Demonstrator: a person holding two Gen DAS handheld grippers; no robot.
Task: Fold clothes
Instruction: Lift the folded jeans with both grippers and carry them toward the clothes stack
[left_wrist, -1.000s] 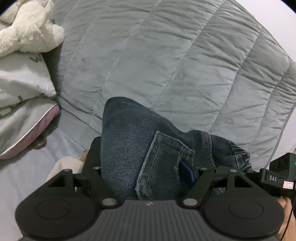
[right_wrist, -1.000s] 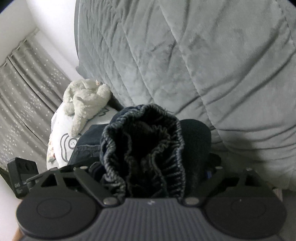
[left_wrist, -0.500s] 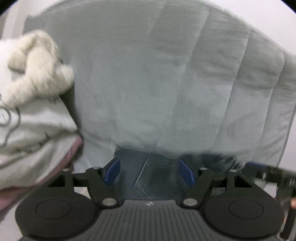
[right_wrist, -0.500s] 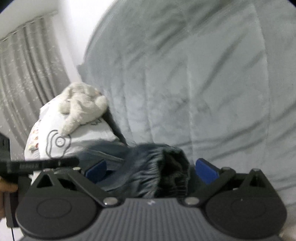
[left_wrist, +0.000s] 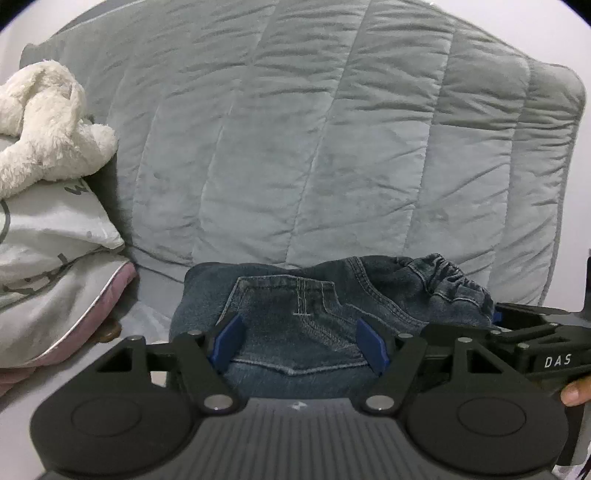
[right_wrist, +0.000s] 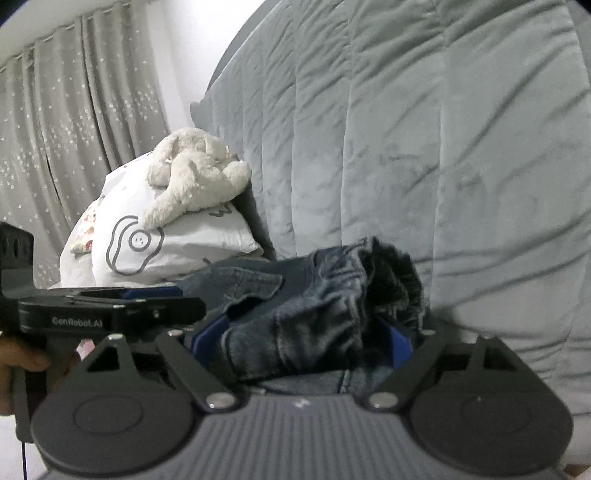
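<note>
Both claws released: left claw (left_wrist: 299, 341) w/ pads astride folded jeans (left_wrist: 295, 317), right claw (right_wrist: 303, 341) around waistband, on bed.

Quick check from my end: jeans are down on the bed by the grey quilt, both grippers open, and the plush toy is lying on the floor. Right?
Not quite. The plush toy is not on the floor; it lies on top of the white pillow, as the right wrist view shows. The rest holds: the jeans lie on the bed by the grey quilt, and both the left gripper and right gripper are open.
</note>
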